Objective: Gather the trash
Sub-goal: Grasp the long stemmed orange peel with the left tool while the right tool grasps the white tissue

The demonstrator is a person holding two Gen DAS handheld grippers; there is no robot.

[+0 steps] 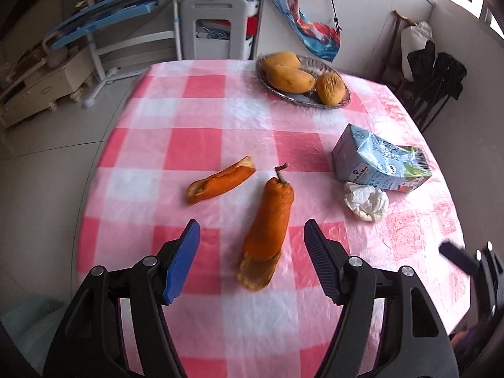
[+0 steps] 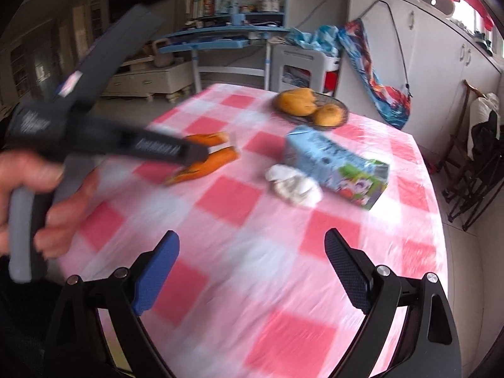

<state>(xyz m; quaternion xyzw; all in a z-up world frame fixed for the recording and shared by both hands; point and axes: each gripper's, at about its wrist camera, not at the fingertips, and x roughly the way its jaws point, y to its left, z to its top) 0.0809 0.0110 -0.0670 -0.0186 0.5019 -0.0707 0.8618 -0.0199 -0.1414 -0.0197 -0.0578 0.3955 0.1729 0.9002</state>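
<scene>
Two orange peels lie on the pink checked tablecloth (image 1: 201,116). The long peel (image 1: 267,230) lies below and between the spread fingers of my left gripper (image 1: 252,223), which is open and holds nothing. The short peel (image 1: 220,181) lies just beyond it to the left. A crushed blue carton (image 1: 378,163) and a crumpled white tissue (image 1: 367,201) rest to the right. My right gripper (image 2: 252,236) is open and empty above the near tablecloth, with the tissue (image 2: 293,186) and carton (image 2: 334,163) ahead of it. In the right wrist view a hand (image 2: 28,173) holds the left tool over the peels (image 2: 217,160).
A metal plate (image 1: 341,99) with three mangoes stands at the far side of the table. Dark folding chairs (image 1: 434,78) stand beyond the right edge and a white chair (image 1: 217,28) behind the table. A pale teal object (image 1: 28,321) sits low at the near left.
</scene>
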